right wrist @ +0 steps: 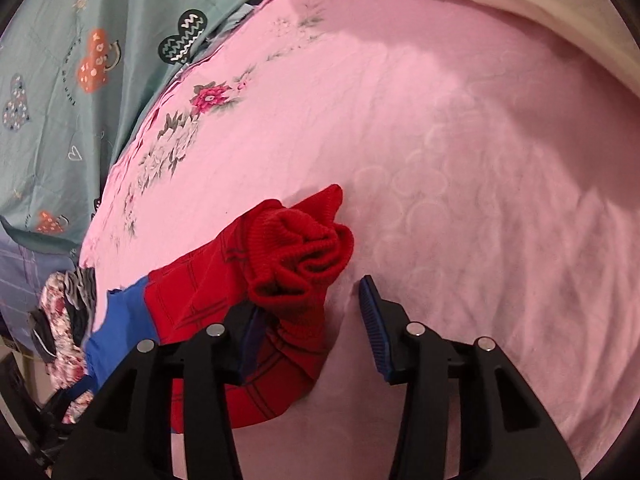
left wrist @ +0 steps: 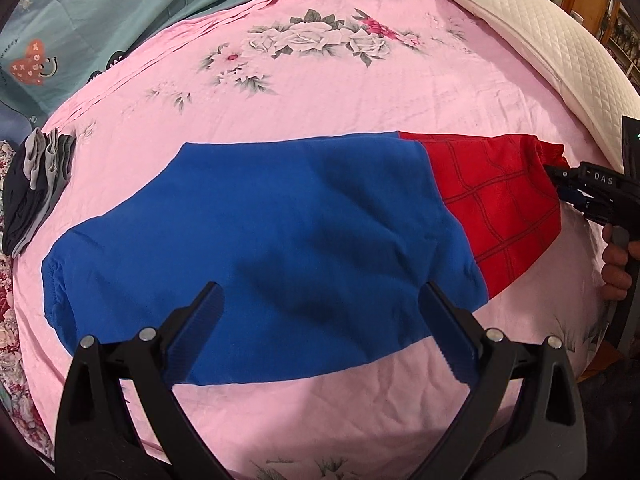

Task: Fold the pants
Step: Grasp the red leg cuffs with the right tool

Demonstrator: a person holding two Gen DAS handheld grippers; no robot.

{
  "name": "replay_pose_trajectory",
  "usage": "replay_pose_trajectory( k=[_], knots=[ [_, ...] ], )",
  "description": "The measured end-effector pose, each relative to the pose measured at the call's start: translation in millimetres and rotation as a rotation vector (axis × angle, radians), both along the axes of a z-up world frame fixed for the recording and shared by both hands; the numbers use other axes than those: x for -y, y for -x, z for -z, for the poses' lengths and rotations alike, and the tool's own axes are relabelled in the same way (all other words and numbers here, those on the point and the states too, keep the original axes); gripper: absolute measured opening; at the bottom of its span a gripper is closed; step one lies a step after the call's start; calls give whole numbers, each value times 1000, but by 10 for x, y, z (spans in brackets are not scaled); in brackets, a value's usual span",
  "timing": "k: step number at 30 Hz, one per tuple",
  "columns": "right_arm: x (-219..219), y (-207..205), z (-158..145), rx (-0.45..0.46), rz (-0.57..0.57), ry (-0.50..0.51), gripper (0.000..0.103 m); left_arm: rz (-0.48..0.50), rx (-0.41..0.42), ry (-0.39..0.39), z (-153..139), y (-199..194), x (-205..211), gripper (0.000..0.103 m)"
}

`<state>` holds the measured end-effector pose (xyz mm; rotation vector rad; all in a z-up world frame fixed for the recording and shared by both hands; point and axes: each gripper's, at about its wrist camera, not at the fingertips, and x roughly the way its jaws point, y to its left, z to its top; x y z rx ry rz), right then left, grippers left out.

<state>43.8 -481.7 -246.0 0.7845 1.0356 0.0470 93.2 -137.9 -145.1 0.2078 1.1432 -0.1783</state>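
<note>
Blue and red pants (left wrist: 280,232) lie flat across the pink bedsheet (left wrist: 320,92), blue part left, red gridded legs (left wrist: 496,200) right. My left gripper (left wrist: 320,300) is open, its fingers hovering over the blue part's near edge. My right gripper (right wrist: 308,304) is open at the red ribbed cuffs (right wrist: 300,256); its left finger is partly hidden behind the red cloth, and its right finger (right wrist: 374,320) is over bare sheet. The right gripper also shows in the left wrist view (left wrist: 560,184) at the cuff end.
A white quilted pillow (left wrist: 540,40) lies at the bed's far right. A teal patterned quilt (left wrist: 80,20) sits at the far left. A pile of grey and dark folded clothes (left wrist: 40,184) rests at the left edge.
</note>
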Motion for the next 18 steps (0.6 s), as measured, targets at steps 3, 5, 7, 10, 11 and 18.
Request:
replay_pose_trajectory(
  k=[3, 5, 7, 10, 11, 18],
  knots=[
    [-29, 11, -40, 20, -8, 14, 41, 2, -2, 0, -1, -9, -9, 99],
    [-57, 22, -56, 46, -8, -14, 29, 2, -2, -1, 1, -14, -12, 99],
    [-58, 32, -76, 54, 13, -33, 16, 4, -5, 2, 3, -27, -30, 99],
    [14, 109, -246, 100, 62, -70, 12, 0, -14, 11, 27, -59, -68, 99],
    [50, 161, -374, 142, 73, -79, 12, -4, -20, 15, 50, -76, -90, 99],
    [150, 218, -74, 26, 122, -51, 11, -52, -133, 7, 423, -191, -274, 99]
  ],
)
